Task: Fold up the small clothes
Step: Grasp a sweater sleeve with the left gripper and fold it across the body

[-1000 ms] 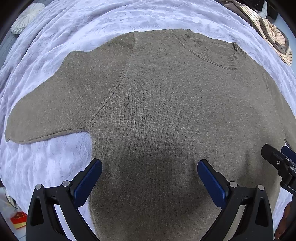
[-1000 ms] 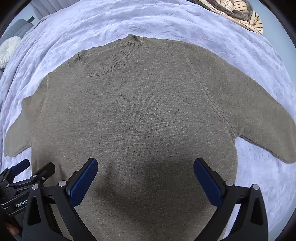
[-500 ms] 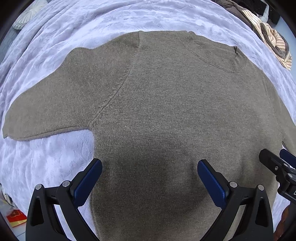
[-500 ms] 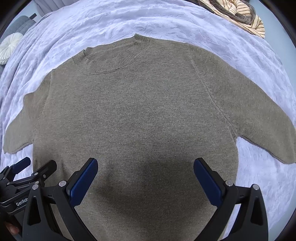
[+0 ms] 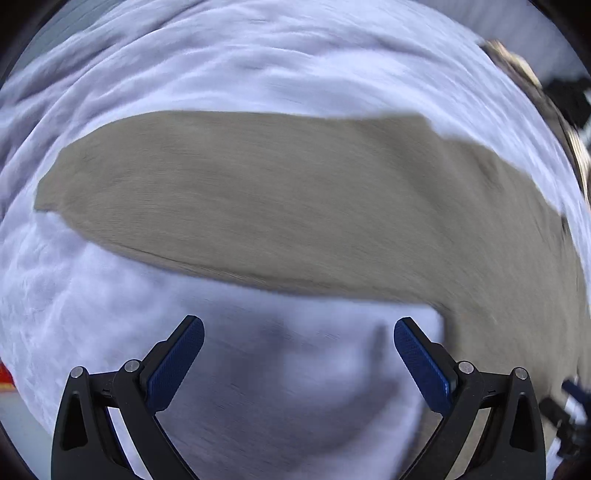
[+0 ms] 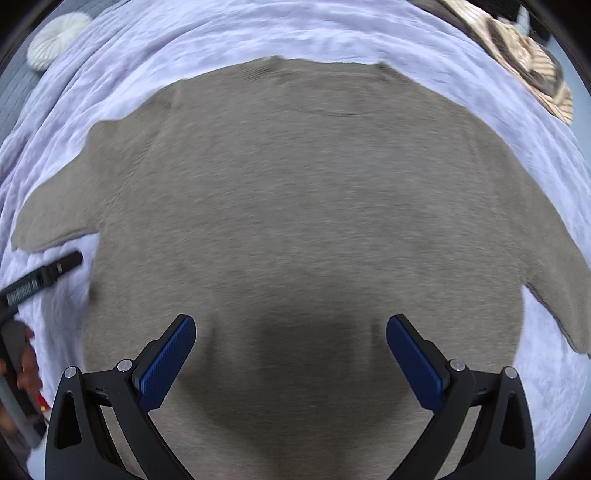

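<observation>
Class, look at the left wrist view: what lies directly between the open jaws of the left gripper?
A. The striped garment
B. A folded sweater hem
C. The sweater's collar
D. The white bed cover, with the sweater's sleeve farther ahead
D: in the left wrist view the left gripper has its jaws spread over the bare white bed cover, and the sleeve of the olive sweater stretches across farther ahead.

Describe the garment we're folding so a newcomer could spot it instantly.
Find the pale lilac blanket covering the bed. Spread flat across its middle lies the sweater, sleeves out to both sides. It is plain olive-brown knit, unlike the striped cloth bunched at the far right corner.
</observation>
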Motion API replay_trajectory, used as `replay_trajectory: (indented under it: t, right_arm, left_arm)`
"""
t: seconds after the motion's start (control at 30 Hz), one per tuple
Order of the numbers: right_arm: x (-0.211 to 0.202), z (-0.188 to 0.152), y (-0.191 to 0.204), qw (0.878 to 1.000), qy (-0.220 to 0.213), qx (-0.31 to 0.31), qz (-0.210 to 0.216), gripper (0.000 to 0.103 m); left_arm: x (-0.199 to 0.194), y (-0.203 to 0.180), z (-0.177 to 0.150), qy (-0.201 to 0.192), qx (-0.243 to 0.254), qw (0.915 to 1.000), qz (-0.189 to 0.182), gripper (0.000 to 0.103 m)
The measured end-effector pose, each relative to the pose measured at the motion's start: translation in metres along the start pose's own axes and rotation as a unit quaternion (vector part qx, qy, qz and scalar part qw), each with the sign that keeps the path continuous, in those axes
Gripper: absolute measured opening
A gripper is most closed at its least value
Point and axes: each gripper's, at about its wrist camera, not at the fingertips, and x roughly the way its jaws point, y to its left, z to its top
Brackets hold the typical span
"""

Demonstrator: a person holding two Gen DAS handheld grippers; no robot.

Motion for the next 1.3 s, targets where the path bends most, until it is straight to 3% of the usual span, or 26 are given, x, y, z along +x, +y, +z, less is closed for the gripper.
replay_trajectory:
  t: [0.13, 0.3, 0.33, 0.37, 0.43, 0.47, 0.57, 0.63, 0.73, 0.83, 0.93, 1.1, 1.23, 1.3]
  right_arm:
    - [0.004, -0.001, 0.033, 1.000, 0.007, -0.027, 0.012, 0.103]
    - [0.007, -0.002, 0.063, 0.998, 0.016, -0.052, 0.017, 0.103]
    - [0.008, -0.004, 0.068, 0.998, 0.018, -0.055, 0.018, 0.103]
    - [0.009, -0.004, 0.072, 0.998, 0.020, -0.057, 0.018, 0.103]
    - [0.012, -0.003, 0.078, 0.998, 0.021, -0.060, 0.018, 0.103]
    - [0.012, -0.002, 0.080, 0.998, 0.022, -0.060, 0.020, 0.103]
    - [0.011, -0.001, 0.084, 0.998, 0.019, -0.058, 0.029, 0.103]
    - [0.012, -0.001, 0.084, 0.998, 0.014, -0.055, 0.035, 0.103]
    - [0.003, 0.000, 0.065, 0.998, 0.003, -0.040, 0.048, 0.103]
    - [-0.002, -0.002, 0.050, 0.998, -0.014, -0.019, 0.057, 0.103]
    - [-0.012, -0.008, 0.024, 0.997, -0.034, 0.006, 0.063, 0.103]
    - [-0.025, -0.012, -0.031, 0.994, -0.064, 0.062, 0.055, 0.103]
    - [-0.022, -0.023, -0.083, 0.988, -0.067, 0.131, 0.044, 0.103]
    - [-0.017, -0.033, -0.110, 0.983, -0.058, 0.166, 0.044, 0.103]
  left_arm:
    - [0.006, 0.083, 0.019, -0.035, -0.098, 0.9940, -0.032, 0.103]
    - [0.011, 0.148, 0.033, -0.072, -0.205, 0.9709, -0.100, 0.100]
    - [0.010, 0.154, 0.035, -0.083, -0.216, 0.9679, -0.099, 0.079]
    - [0.009, 0.157, 0.038, -0.087, -0.220, 0.9675, -0.090, 0.066]
    - [0.007, 0.161, 0.041, -0.089, -0.220, 0.9676, -0.086, 0.017]
    - [0.003, 0.159, 0.038, -0.095, -0.219, 0.9656, -0.104, 0.012]
    - [-0.017, 0.149, 0.025, -0.129, -0.183, 0.9654, -0.134, 0.012]
    - [-0.035, 0.131, 0.025, -0.151, -0.136, 0.9676, -0.149, 0.012]
    - [-0.061, 0.089, 0.036, -0.177, -0.074, 0.9620, -0.194, 0.012]
    - [-0.087, 0.025, 0.044, -0.192, -0.007, 0.9508, -0.243, 0.012]
    - [-0.111, -0.056, 0.040, -0.196, 0.067, 0.9332, -0.293, 0.012]
    - [-0.117, -0.179, 0.015, -0.156, 0.166, 0.9097, -0.347, 0.012]
    - [-0.090, -0.267, -0.018, -0.102, 0.221, 0.9055, -0.348, 0.012]
    - [-0.071, -0.295, -0.034, -0.080, 0.247, 0.9102, -0.323, 0.012]
